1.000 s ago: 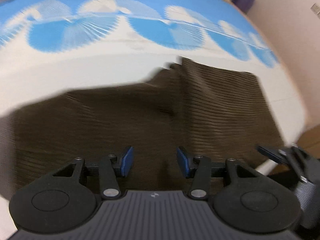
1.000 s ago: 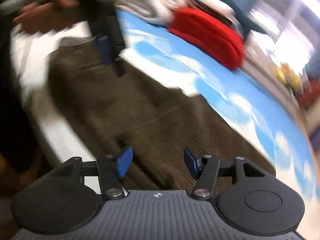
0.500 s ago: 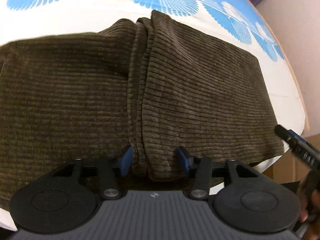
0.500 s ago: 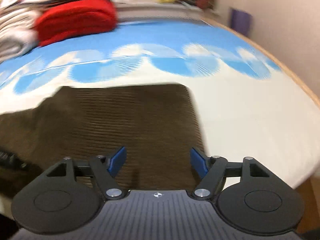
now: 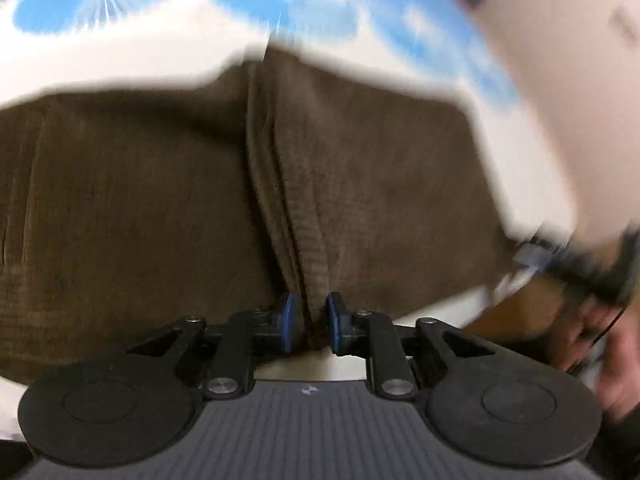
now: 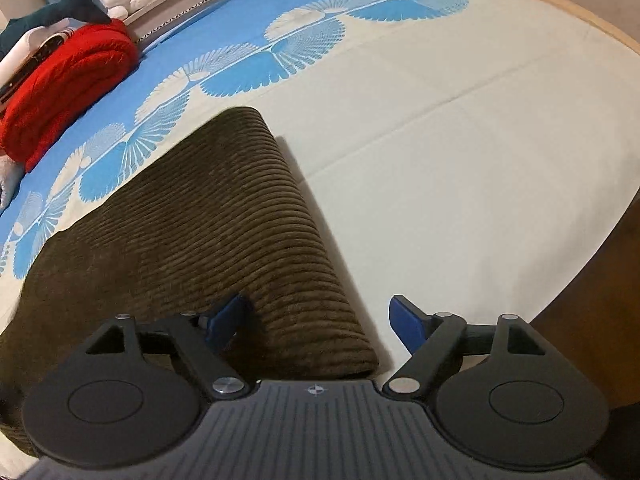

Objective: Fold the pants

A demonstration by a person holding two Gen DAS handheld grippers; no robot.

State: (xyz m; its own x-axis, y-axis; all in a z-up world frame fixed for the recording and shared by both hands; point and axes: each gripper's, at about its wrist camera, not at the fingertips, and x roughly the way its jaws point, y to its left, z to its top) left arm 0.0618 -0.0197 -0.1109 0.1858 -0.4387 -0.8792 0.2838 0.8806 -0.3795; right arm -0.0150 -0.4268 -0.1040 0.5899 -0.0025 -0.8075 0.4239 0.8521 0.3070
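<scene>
Dark brown corduroy pants (image 5: 160, 200) lie flat on the bed with a raised ridge of fabric running up the middle. In the blurred left wrist view, my left gripper (image 5: 310, 320) is closing at the near edge, and its blue pads pinch the base of that ridge. In the right wrist view, the rounded folded end of the pants (image 6: 224, 220) reaches toward me. My right gripper (image 6: 316, 304) is still opening and straddles the near corner of that end. Its left pad rests over the cloth and its right pad stands over bare sheet, with neither pressing.
The bed sheet (image 6: 440, 160) is cream with a blue fan pattern toward the far side. A folded red blanket (image 6: 68, 80) and a plush shark (image 6: 60, 12) lie at the far left. The wooden bed edge (image 6: 600, 24) curves along the right. A person's hand (image 5: 616, 360) shows at the right.
My left gripper has closed onto the fabric ridge at the pants' near edge. My right gripper rolled, swung over to the pants' folded end, and opened wider.
</scene>
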